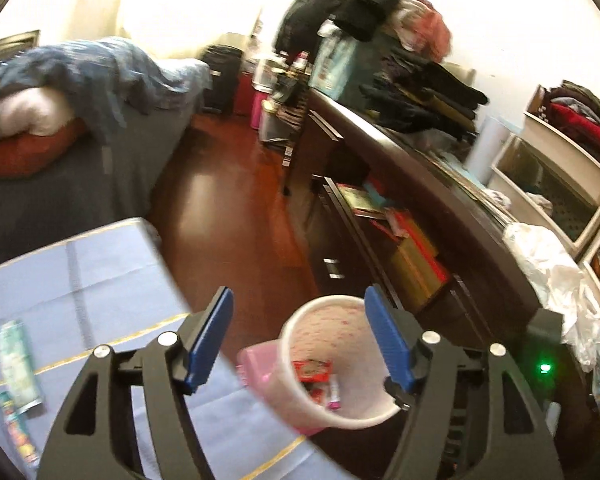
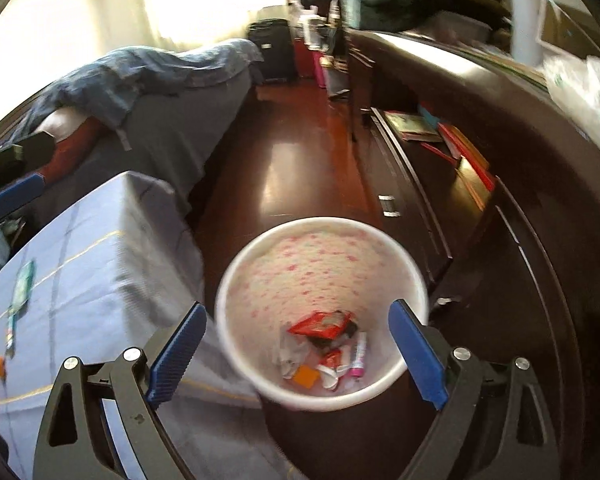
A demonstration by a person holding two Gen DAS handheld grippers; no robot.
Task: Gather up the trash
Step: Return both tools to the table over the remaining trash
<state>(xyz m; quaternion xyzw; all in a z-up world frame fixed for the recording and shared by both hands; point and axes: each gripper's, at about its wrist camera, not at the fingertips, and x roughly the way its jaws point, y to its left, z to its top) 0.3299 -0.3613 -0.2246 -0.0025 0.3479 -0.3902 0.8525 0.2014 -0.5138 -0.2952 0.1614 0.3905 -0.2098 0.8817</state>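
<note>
Both grippers, left gripper point(image 1: 300, 336) and right gripper point(image 2: 297, 354), spread wide, empty, over bin point(image 2: 320, 400). Drop step looks done. Next: grab wrappers point(image 1: 17, 364) left on table point(image 1: 99, 272).

**Black frames, blue pads**

Both grippers are built alike: the left gripper point(image 1: 300, 334) and right gripper point(image 2: 297, 354) are formed of black slotted arms, pinned with silver round screws, and fitted with ribbed blue pads point(image 1: 209, 336)
</note>
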